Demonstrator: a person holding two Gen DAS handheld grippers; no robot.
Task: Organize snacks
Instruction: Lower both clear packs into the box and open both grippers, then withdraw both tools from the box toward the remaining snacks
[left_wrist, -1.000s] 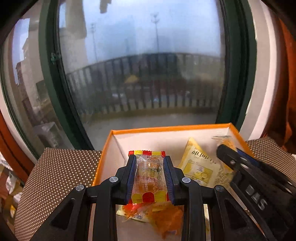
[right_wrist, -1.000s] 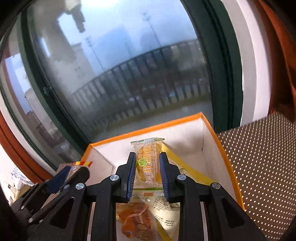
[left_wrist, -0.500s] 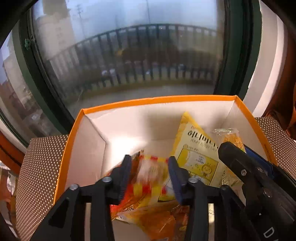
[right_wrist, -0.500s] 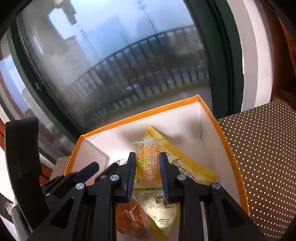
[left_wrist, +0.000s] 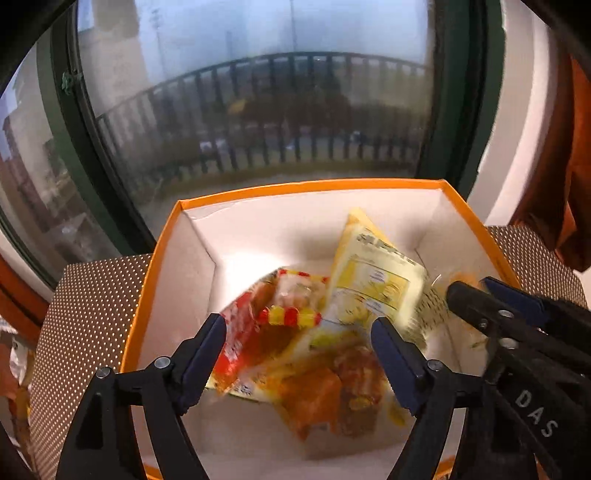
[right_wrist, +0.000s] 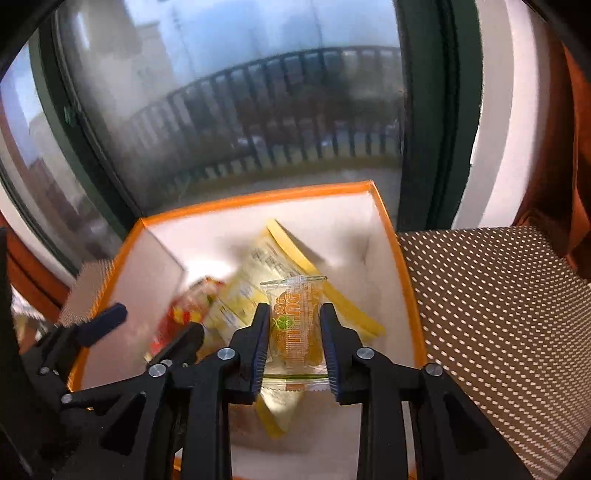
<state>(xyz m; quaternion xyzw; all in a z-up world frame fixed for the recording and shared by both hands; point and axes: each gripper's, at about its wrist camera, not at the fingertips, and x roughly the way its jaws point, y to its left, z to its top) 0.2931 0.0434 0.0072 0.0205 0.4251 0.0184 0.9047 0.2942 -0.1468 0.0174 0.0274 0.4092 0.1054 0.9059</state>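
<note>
left wrist: left gripper (left_wrist: 297, 345) spread, just opening | right gripper (right_wrist: 295, 328) pinching one clear snack pack (right_wrist: 295, 325) | one orange box (left_wrist: 306, 185)

The box (left_wrist: 166, 251) looks like cardboard, matt white inside with a smooth orange rim. The snack packets (left_wrist: 373, 284) are glossy plastic film; the orange-printed one (right_wrist: 295, 325) is clear and crinkled. Each hand-held gripper (left_wrist: 295, 354) is matt black plastic with blue ribbed pads (right_wrist: 258, 350) and shiny metal rivets. The worktop (right_wrist: 498, 314) carries brown dotted cloth.
</note>
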